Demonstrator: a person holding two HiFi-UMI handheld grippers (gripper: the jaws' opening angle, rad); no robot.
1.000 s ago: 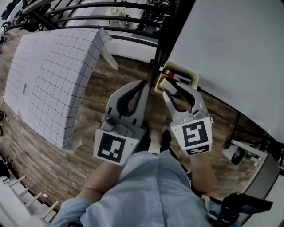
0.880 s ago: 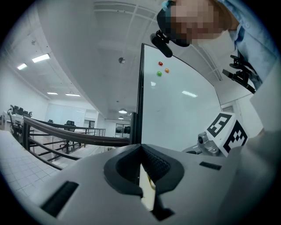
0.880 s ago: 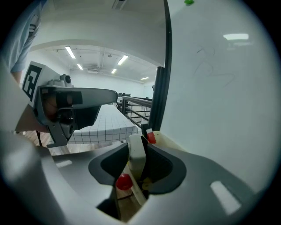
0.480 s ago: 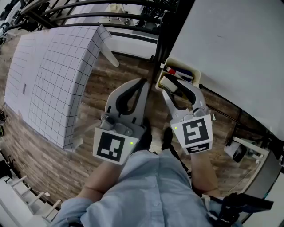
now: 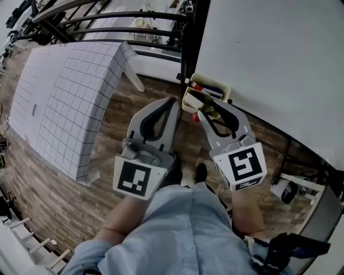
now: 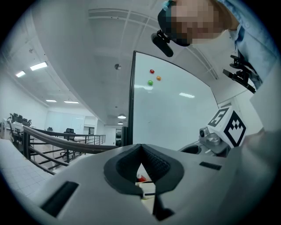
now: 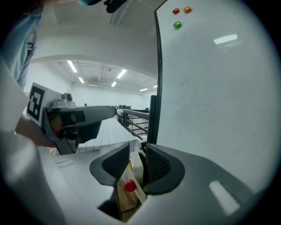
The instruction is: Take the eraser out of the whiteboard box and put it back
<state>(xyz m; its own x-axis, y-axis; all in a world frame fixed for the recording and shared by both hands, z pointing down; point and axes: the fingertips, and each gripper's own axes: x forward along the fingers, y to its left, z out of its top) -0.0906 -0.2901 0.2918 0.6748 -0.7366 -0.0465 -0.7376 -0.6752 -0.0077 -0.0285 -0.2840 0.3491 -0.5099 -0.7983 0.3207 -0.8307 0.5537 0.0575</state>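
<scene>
The cream whiteboard box [image 5: 219,88] hangs on the whiteboard's [image 5: 269,64] lower edge, with red and blue markers lying in it. My right gripper [image 5: 207,108] reaches its front. Its jaws are closing, and the pale eraser [image 7: 135,169] stands upright between the pads. A small red knob [image 7: 129,185] shows just below the eraser. In the head view the eraser [image 5: 208,111] sits between the fingers, just in front of the box. My left gripper [image 5: 172,102] hovers left of the box, shut tip to tip on nothing. In its own view the left gripper [image 6: 141,149] faces the whiteboard.
A table under a gridded cloth [image 5: 64,102] stands to the left, with black railings [image 5: 107,16] behind it. The whiteboard's black post [image 5: 191,43] rises beside the box. Its foot with a castor [image 5: 287,188] sits at the right on the wooden floor [image 5: 64,209]. Coloured magnets [image 7: 177,25] dot the board.
My right gripper has risen with the eraser between its jaws, and a red knob now shows under it. The left gripper has barely shifted.
</scene>
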